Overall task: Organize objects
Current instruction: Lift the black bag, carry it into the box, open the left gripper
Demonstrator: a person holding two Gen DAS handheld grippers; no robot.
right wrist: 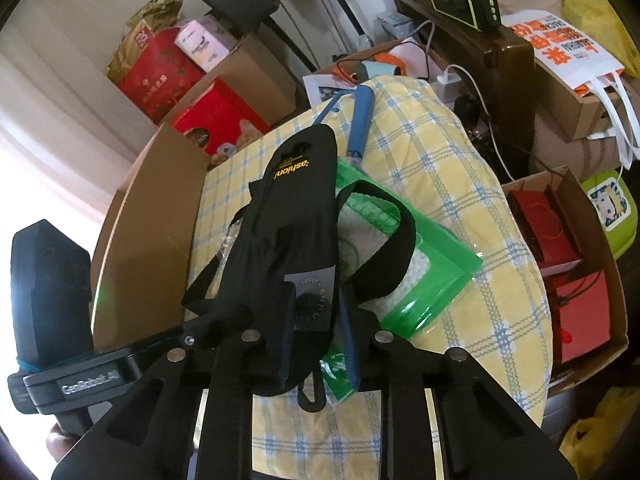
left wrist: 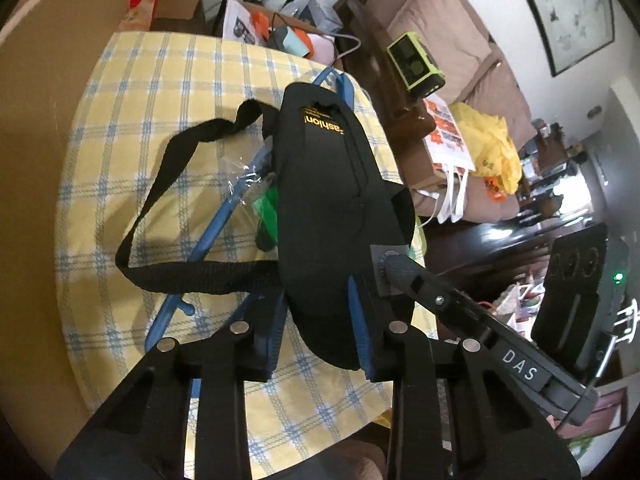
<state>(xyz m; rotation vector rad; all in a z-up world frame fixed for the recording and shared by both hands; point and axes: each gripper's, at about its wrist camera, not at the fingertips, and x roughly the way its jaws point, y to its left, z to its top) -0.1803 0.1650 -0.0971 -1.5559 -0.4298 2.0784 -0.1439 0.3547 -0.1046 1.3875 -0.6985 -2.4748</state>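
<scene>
black fabric bag | yellow lettering, looped strap | lying lengthwise on checked cloth over green packet

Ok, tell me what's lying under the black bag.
Under the black bag lie a green packet holding something white, a blue hanger and clear wrapping, all on the checked cloth. The bag covers their middle parts.

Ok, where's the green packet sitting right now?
The green packet lies on the checked yellow tablecloth, partly under the black bag, right of it in the right wrist view. In the left wrist view only a sliver shows at the bag's left edge.
</scene>
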